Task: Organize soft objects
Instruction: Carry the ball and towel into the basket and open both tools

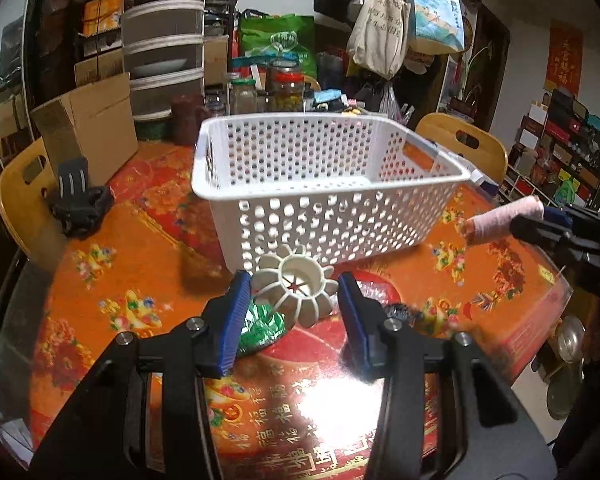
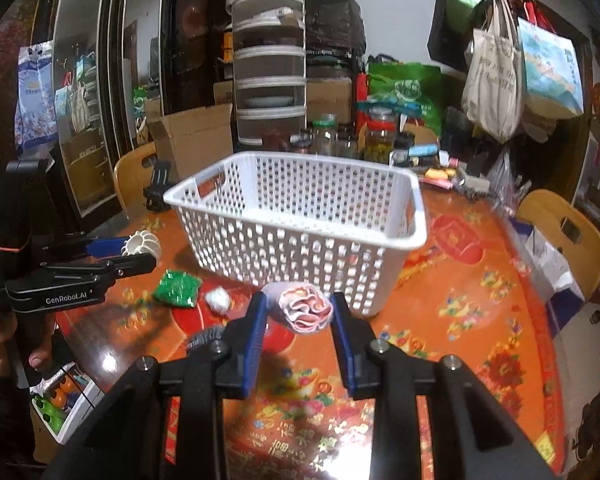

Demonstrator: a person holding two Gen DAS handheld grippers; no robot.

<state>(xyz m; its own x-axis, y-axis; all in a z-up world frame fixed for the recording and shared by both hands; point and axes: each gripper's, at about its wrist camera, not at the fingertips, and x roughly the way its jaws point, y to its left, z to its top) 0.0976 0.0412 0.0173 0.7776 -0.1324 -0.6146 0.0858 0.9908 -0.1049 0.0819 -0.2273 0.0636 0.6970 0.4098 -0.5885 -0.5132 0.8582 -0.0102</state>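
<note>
The right gripper [image 2: 299, 312] is clamping a rolled pink cloth [image 2: 305, 307] in the air, just before the white perforated basket [image 2: 384, 232]. The left gripper [image 1: 295, 286] is holding a white ribbed ring [image 1: 298, 285] between its blue pads above a green crumpled pouch [image 1: 262, 326] on the orange tablecloth [image 1: 112, 264].

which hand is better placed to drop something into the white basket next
Right. The right gripper holds the pink roll off the table, just short of the basket. The left gripper has its jaws around the white ribbed piece, low by the basket's wall.
</note>
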